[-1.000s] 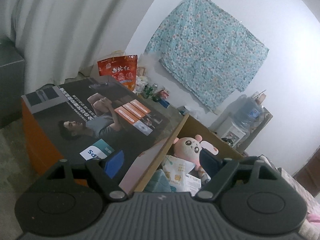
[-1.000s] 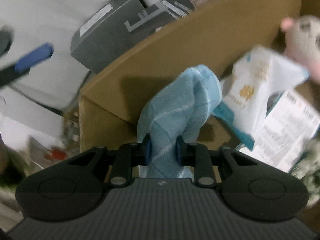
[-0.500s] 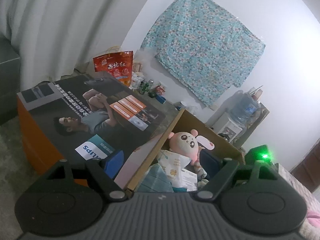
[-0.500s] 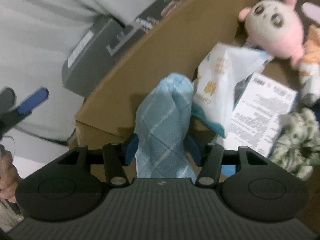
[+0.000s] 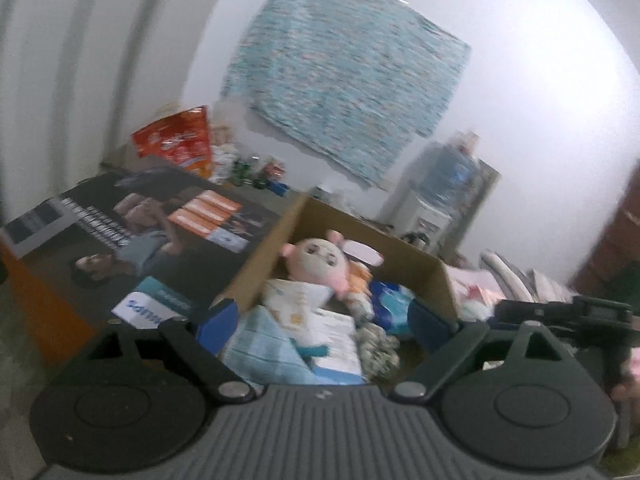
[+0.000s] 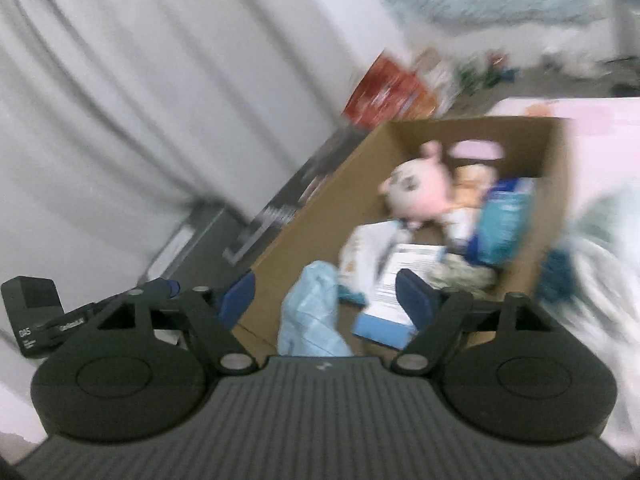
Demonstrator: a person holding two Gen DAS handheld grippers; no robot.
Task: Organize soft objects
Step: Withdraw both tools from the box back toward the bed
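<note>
Right gripper (image 6: 326,300) jaws newly wide — cloth (image 6: 312,312) free

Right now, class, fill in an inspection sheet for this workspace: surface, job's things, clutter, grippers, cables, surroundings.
Surface: large printed carton beside an open cardboard box.
Job's things: light blue cloth, pink plush toy and white packet lie in the box.
Clutter: red snack bag, small bottles behind it.
Grippers: left gripper open, empty; right gripper has just been opening, pads clear of the cloth.
Cables: nothing seen.
Surroundings: curtain, floral cloth on the wall, water dispenser.
</note>
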